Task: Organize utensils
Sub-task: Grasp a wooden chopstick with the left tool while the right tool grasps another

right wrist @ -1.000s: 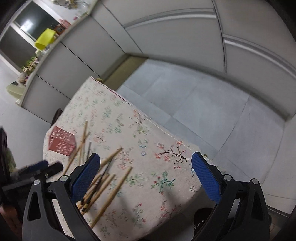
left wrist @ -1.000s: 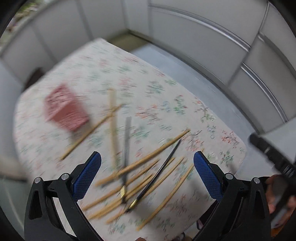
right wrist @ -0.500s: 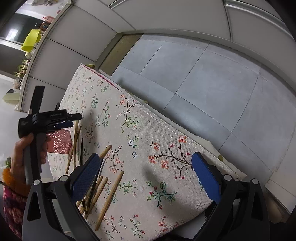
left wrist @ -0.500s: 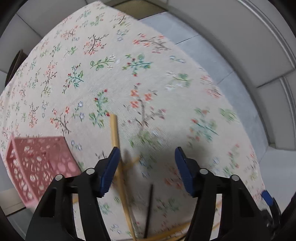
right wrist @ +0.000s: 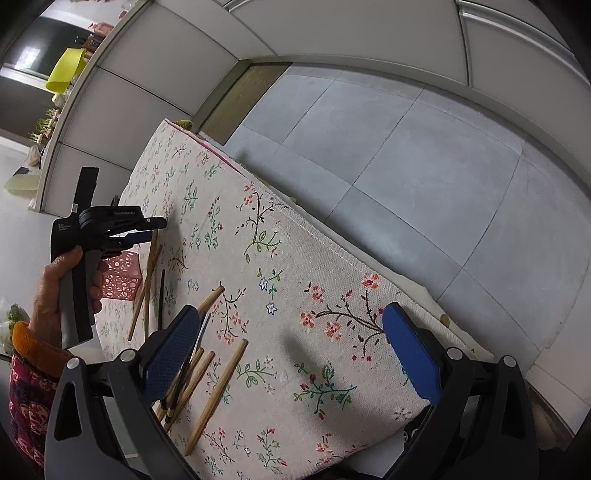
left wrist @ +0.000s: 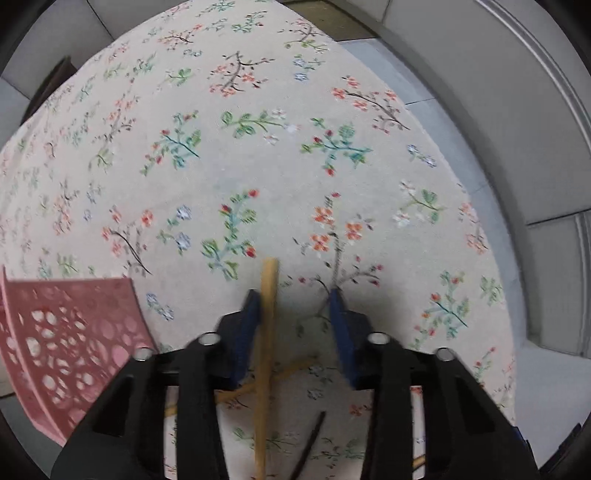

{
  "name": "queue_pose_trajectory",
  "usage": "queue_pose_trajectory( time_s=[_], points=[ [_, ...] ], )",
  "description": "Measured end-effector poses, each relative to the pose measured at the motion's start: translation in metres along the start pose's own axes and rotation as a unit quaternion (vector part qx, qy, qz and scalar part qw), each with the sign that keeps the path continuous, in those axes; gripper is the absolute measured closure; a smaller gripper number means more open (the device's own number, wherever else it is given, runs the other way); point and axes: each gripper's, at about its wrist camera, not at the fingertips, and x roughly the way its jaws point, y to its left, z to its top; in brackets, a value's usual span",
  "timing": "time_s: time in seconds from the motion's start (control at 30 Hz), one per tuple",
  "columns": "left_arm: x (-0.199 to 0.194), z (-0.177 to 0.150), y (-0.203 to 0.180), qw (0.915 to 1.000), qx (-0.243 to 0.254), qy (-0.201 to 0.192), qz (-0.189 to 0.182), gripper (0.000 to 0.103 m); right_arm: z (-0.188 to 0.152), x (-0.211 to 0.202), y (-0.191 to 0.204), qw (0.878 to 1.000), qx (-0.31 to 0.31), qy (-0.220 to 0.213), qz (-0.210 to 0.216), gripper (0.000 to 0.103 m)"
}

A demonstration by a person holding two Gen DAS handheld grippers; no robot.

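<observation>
In the left wrist view my left gripper hangs low over the floral tablecloth. Its jaws are partly closed around a wooden chopstick that lies against the left pad; the right pad stands apart from it. A pink perforated basket sits to the left. In the right wrist view my right gripper is wide open and empty above the table's near end. Several wooden chopsticks and a dark one lie scattered below it. The left gripper shows there too, beside the basket.
The table's right edge drops to a grey tiled floor. White cabinet walls stand behind. Another wooden chopstick and a dark one cross under the left gripper.
My left gripper has dropped closer to the cloth and narrowed its jaws around the wooden chopstick. My right gripper has barely moved and stays wide open.
</observation>
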Motion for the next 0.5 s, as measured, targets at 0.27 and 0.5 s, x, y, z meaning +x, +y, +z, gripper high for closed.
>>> queue_pose_trajectory(
  time_s=[0.27, 0.5],
  points=[
    [-0.046, -0.071, -0.018, 0.9963, 0.039, -0.075, -0.018, 0.097, -0.004, 0.0, 0.009, 1.0, -0.002, 0.002, -0.023, 0.007],
    [-0.173, -0.19, -0.002, 0.9724, 0.066, -0.218, -0.052, 0.097, -0.01, 0.019, 0.029, 0.996, 0.059, 0.071, -0.015, 0.01]
  ],
)
